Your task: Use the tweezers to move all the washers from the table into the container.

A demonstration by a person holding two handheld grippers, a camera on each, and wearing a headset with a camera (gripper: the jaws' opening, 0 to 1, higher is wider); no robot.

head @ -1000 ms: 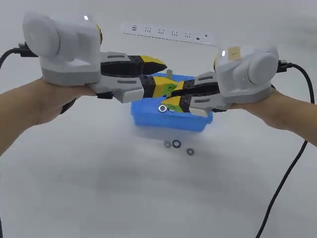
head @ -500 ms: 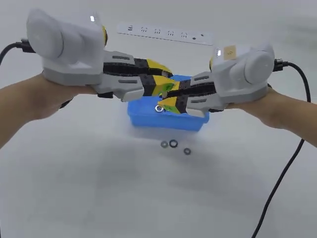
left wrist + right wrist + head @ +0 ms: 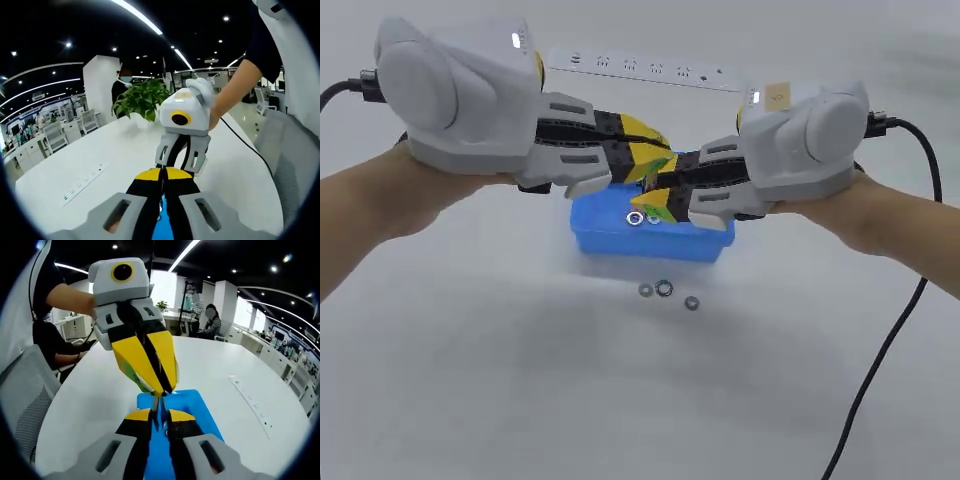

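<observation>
Below the container (image 3: 620, 243), at the lower centre of the head view, three washers (image 3: 664, 289) are seen on the table (image 3: 520, 380) in a short row from left to right; two more are seen inside. Both grippers are held tip to tip above the container, so the row lies down-frame from them, and the right gripper (image 3: 655, 203) is judged slightly nearer. Its jaws are closed on a thin metal strip, taken to be the tweezers (image 3: 156, 410). The jaws of the left gripper (image 3: 663, 160) are almost together; whether the tweezers are pinched there too cannot be told.
</observation>
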